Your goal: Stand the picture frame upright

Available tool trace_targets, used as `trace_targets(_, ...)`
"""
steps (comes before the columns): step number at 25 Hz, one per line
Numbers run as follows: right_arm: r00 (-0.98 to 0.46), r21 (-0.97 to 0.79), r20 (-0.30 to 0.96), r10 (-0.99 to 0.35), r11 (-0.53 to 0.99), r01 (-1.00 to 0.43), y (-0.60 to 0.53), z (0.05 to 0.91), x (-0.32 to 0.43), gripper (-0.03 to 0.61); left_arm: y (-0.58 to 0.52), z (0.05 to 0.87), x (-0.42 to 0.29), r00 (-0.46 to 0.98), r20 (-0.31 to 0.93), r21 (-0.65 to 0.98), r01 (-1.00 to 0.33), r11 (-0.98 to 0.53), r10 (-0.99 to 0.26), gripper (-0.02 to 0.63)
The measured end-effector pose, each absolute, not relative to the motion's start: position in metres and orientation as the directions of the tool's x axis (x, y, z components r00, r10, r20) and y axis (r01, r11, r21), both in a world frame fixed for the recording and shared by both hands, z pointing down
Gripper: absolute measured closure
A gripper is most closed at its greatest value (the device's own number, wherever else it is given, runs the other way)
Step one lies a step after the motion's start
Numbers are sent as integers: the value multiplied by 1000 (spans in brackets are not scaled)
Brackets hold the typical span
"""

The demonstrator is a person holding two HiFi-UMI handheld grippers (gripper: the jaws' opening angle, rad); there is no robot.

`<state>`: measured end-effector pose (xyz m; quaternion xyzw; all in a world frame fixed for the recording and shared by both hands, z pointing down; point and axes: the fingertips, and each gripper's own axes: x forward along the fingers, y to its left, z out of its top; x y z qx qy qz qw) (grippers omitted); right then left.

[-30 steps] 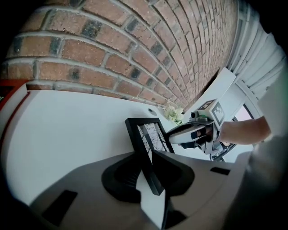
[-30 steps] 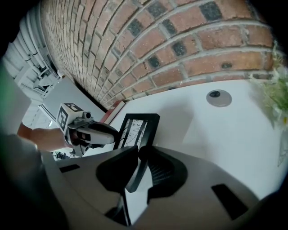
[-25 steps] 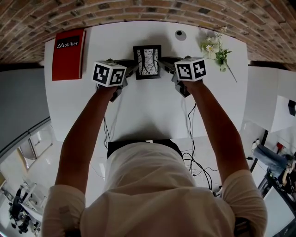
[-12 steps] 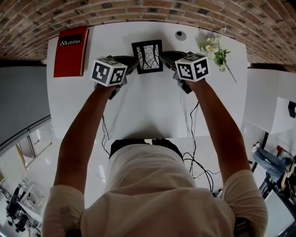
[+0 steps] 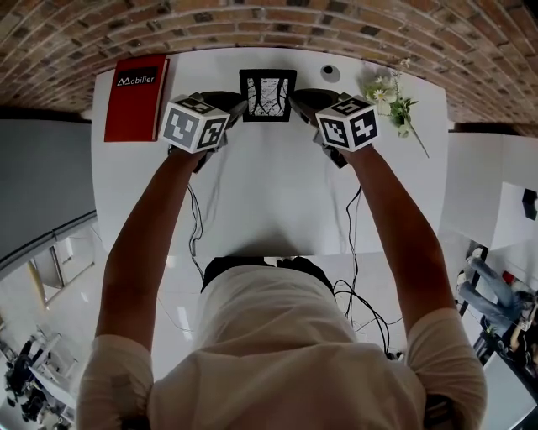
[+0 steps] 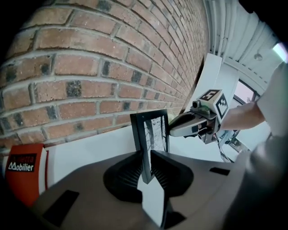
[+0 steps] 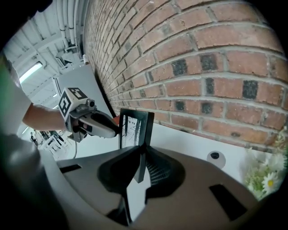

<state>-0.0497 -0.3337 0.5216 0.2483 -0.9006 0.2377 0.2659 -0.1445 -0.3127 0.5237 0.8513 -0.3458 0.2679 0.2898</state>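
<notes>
The black picture frame (image 5: 267, 94) with a sketch of branches is held between my two grippers over the far part of the white table (image 5: 269, 193), its face nearly upright. My left gripper (image 5: 238, 107) clamps the frame's left edge. Its jaws have just been closing, with that edge between the pads. My right gripper (image 5: 296, 99) grips the right edge. In the left gripper view the frame (image 6: 153, 132) stands on edge between my jaws (image 6: 146, 164), with the right gripper (image 6: 193, 123) beyond. The right gripper view mirrors this: frame (image 7: 134, 128), own jaws (image 7: 141, 164).
A red book (image 5: 134, 97) lies at the table's far left. A small round disc (image 5: 329, 71) and a sprig of flowers (image 5: 391, 92) sit at the far right. The brick wall (image 5: 269, 21) runs close behind the frame. Cables (image 5: 349, 227) trail off the near edge.
Both grippers have risen and moved toward the wall with the frame. The frame has tipped from leaning back to nearly upright.
</notes>
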Motion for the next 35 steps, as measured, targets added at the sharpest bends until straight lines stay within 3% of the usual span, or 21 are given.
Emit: trace_targets(35,-633,158,553,-542,814,-559,-400,526,-80,543,-374,538,-172,564,642,141,-752,-644,-519,580)
